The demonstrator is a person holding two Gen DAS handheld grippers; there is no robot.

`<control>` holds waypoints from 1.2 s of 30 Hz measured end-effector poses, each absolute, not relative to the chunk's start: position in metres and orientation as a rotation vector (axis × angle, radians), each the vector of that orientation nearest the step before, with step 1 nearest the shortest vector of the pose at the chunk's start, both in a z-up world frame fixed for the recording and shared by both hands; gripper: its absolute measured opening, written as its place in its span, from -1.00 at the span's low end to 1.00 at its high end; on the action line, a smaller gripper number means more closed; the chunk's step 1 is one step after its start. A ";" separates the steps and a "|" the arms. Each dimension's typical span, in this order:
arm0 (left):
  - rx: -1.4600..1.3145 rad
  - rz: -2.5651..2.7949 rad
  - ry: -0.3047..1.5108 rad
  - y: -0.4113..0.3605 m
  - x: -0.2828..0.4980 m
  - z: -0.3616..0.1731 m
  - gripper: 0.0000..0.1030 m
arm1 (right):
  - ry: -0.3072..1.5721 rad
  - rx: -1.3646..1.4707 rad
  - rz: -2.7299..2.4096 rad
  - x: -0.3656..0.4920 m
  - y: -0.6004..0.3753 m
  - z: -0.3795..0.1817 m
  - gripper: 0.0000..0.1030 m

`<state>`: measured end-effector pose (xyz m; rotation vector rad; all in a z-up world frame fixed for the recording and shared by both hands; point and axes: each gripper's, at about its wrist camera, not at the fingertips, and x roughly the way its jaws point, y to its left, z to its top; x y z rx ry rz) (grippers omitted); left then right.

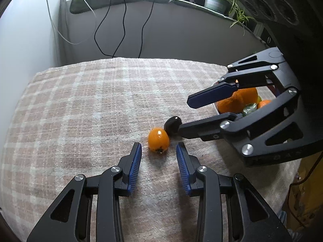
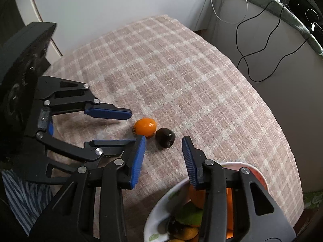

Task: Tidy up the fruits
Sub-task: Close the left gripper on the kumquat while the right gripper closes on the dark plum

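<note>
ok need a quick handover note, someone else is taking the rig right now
Left gripper: jaws open, empty, just short of the small orange fruit.
Right gripper: jaws open, empty, by the dark fruit.
Both fruits lie touching on the checked cloth. The white bowl beside them already holds oranges and other fruit.
Done: most fruit is in the bowl.
Left: probably pick up these two and put them in.

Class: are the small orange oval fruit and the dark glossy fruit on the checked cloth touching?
Cannot tell. In both wrist views the orange fruit and dark fruit sit side by side with no clear gap, nor plain contact.
</note>
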<state>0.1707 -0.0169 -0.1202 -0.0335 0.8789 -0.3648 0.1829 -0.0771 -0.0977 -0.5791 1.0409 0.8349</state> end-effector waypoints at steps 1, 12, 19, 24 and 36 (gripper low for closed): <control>-0.032 -0.366 0.881 -0.018 0.172 -0.120 -0.38 | 1.047 -0.577 0.838 0.185 -0.076 -0.099 -0.23; -0.040 -0.374 0.897 -0.024 0.183 -0.125 -0.38 | 1.093 -0.579 0.842 0.197 -0.072 -0.111 -0.25; -0.038 -0.374 0.904 -0.027 0.189 -0.126 -0.45 | 1.112 -0.604 0.844 0.199 -0.067 -0.117 -0.27; -0.035 -0.374 0.903 -0.033 0.193 -0.125 -0.51 | 1.132 -0.602 0.850 0.200 -0.066 -0.120 -0.48; -0.057 -0.376 0.900 -0.032 0.194 -0.125 -0.58 | 1.116 -0.573 0.834 0.201 -0.070 -0.116 -0.53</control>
